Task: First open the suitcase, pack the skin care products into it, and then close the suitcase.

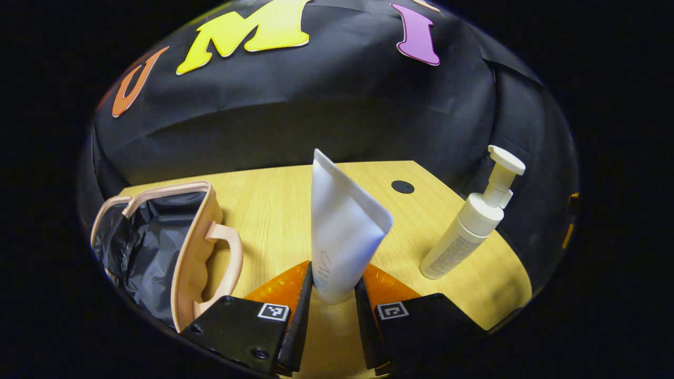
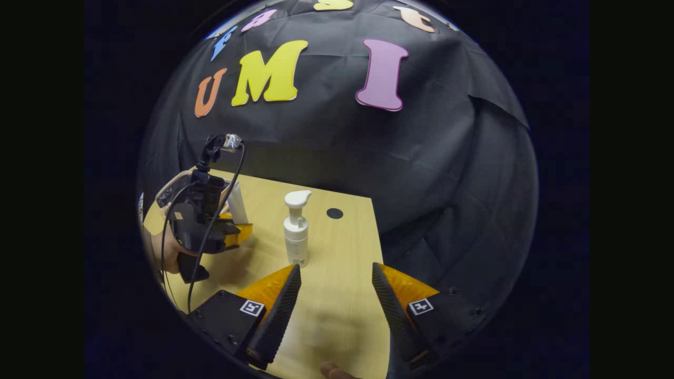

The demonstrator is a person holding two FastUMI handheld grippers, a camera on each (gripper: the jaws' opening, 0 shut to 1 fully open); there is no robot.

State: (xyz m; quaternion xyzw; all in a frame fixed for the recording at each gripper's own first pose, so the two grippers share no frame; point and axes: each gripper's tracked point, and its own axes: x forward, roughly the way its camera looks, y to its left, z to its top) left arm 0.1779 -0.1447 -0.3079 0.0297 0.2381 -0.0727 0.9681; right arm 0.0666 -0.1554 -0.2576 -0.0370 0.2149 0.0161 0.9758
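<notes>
A: White plastic first: the tube stands upright between the fingers of my left gripper, both pressing on its lower end. To that gripper's left the pink suitcase lies open on the wooden table, its dark lining showing.

B: So which step do you judge this to be?

A: Packing. The lid is off the opening and one product is in my grasp, apparently lifted or about to be.

B: And the other product?

A: The pump bottle stands on the table, well apart from the suitcase. My right gripper hangs near it with its fingers spread wide and nothing between them.

B: What does the next move call for?

A: I would carry the tube leftward over the suitcase rim, lower it onto the lining and release. The right gripper is placed to take the pump bottle by its body, below the pump head.
</notes>
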